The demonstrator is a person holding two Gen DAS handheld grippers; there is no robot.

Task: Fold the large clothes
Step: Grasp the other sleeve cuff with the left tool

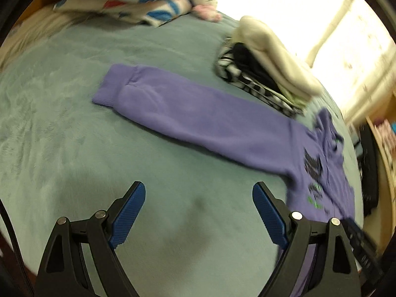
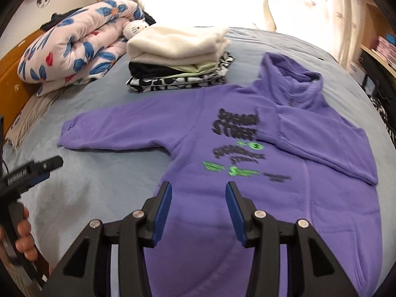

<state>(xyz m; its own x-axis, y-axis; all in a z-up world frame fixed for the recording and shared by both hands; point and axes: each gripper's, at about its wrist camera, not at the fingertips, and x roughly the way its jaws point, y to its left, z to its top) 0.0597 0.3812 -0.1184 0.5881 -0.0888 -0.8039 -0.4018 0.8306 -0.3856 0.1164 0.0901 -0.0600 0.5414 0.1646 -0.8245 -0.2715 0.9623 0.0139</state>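
Observation:
A purple hoodie (image 2: 222, 128) with black and green print lies face up on the grey-blue bed (image 2: 99, 188). One sleeve is folded across the chest, its cuff (image 2: 269, 133) beside the print. The other sleeve (image 1: 198, 118) stretches out flat to the side, its cuff (image 1: 109, 91) at the far end. My left gripper (image 1: 198, 188) is open over bare bed just short of that sleeve, nothing between its blue pads. It also shows in the right wrist view as the left gripper (image 2: 32, 170), held by a hand (image 2: 22, 235). My right gripper (image 2: 198, 186) is open above the hoodie's lower front.
A stack of folded clothes (image 2: 178, 57), cream on top and a black-and-white print at the bottom, sits behind the hoodie. A rolled flowered quilt (image 2: 74, 47) and a white plush toy (image 2: 135, 28) lie at the bed's head. Shelves (image 2: 381, 49) stand past the far edge.

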